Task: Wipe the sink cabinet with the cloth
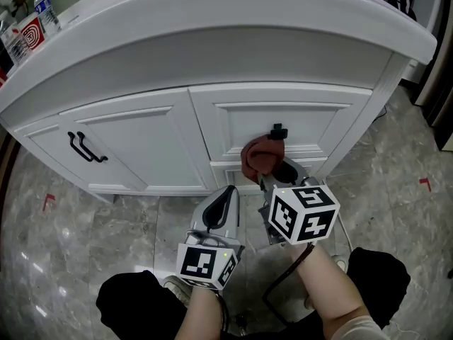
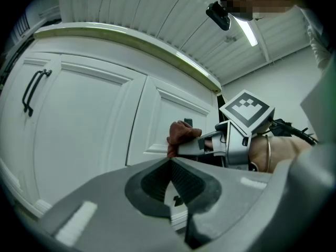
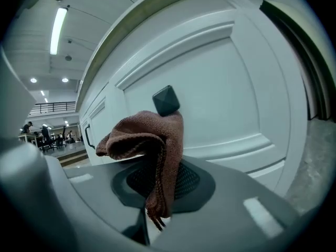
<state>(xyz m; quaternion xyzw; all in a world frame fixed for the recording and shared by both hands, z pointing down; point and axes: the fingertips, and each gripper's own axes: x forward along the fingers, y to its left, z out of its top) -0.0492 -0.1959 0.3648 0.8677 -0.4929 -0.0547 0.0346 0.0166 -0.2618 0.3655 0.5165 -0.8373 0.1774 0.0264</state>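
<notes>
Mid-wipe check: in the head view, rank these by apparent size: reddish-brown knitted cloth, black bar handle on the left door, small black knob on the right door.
1. reddish-brown knitted cloth, the largest patch.
2. black bar handle: roughly as long as the cloth, but much thinner.
3. small black knob, clearly smallest.

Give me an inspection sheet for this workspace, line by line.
Surface: white cabinet front, shut, no marks seen.
Job's things: brown cloth bunched against the front, just below the knob.
Clutter: bottle and carton on the countertop, far left.
Grippers: right gripper shut on cloth; left gripper shut, empty, held back from the front.
Cables: dark cable hanging under the right gripper.
Surroundings: marbled floor with red tape marks; black handle at the cabinet's left.
</notes>
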